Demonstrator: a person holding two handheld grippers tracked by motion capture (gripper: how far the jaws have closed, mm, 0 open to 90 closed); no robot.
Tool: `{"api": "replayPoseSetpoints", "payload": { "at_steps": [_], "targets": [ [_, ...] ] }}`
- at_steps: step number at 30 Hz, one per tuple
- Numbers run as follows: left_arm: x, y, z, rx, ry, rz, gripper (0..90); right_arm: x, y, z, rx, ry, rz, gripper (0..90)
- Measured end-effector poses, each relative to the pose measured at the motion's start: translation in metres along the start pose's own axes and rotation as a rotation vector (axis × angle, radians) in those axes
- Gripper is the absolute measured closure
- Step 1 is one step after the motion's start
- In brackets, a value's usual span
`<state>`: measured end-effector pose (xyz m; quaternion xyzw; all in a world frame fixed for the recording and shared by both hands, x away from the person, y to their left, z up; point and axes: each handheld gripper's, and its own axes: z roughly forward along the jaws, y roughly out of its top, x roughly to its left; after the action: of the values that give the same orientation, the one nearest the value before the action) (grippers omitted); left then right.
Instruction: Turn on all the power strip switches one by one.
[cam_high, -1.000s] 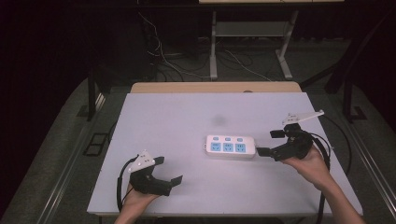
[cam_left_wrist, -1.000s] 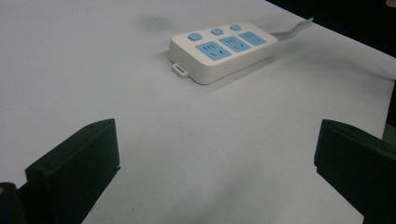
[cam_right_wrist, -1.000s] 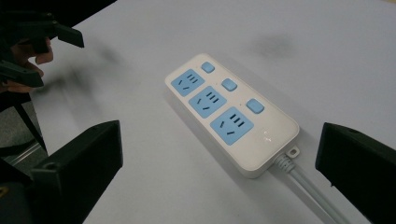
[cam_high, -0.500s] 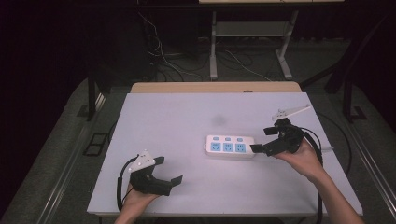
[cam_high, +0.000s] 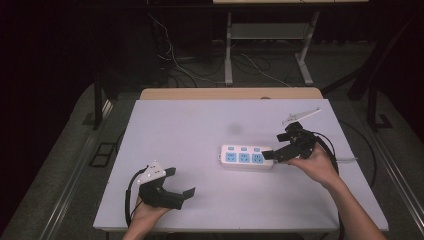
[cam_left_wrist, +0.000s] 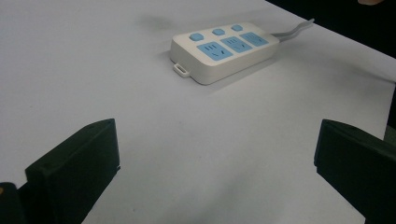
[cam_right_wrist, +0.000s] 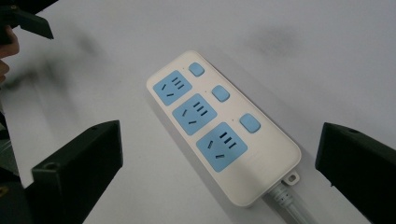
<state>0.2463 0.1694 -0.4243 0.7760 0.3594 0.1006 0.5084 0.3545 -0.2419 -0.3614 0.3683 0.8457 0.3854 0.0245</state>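
White tabletop, with the power strip lying flat toward the right edge. Right gripper hangs at its cord end, jaws wide open, holding nothing. Left gripper sits near the front-left corner, also wide open and empty. Risk I see: closing off-centre could skid the strip sideways. The right gripper view shows the cord; the high view hides it.

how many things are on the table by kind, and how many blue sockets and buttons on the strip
power strip: 1
hand-held grippers: 2, left and right
blue sockets: 3
blue buttons: 3
total: 3 things on the table, 6 blue parts
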Motion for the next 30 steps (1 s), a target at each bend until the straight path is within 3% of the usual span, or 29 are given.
{"api": "replayPoseSetpoints", "payload": {
  "at_steps": [14, 16, 18, 23, 24, 25, 26, 30],
  "targets": [
    [0.001, 0.000, 0.000, 0.002, 0.000, 0.000, 0.0, -0.013, 0.005, 0.014, 0.032, -0.035, 0.035, 0.8],
    [0.001, 0.000, 0.000, 0.002, 0.000, 0.000, 0.0, -0.015, 0.005, 0.014, 0.034, -0.030, 0.039, 14.5],
    [0.001, 0.000, 0.000, 0.002, 0.000, 0.000, 0.0, -0.016, 0.005, 0.015, 0.029, -0.031, 0.041, 16.2],
    [0.001, 0.000, 0.000, 0.000, 0.001, -0.001, 0.0, -0.019, 0.007, 0.018, 0.023, -0.014, 0.059, 32.9],
    [0.001, 0.000, 0.000, -0.001, 0.000, -0.001, 0.0, -0.019, 0.007, 0.019, 0.021, -0.016, 0.059, 35.4],
    [0.001, -0.001, 0.000, -0.001, 0.000, -0.002, 0.0, -0.020, 0.007, 0.021, 0.024, -0.031, 0.062, 44.1],
    [0.001, -0.001, 0.000, -0.001, 0.000, -0.002, 0.0, -0.020, 0.007, 0.021, 0.024, -0.031, 0.062, 44.1],
    [0.001, -0.001, -0.001, -0.002, 0.000, -0.003, 0.0, -0.020, 0.007, 0.025, 0.037, -0.068, 0.064, 62.5]
  ]
}}
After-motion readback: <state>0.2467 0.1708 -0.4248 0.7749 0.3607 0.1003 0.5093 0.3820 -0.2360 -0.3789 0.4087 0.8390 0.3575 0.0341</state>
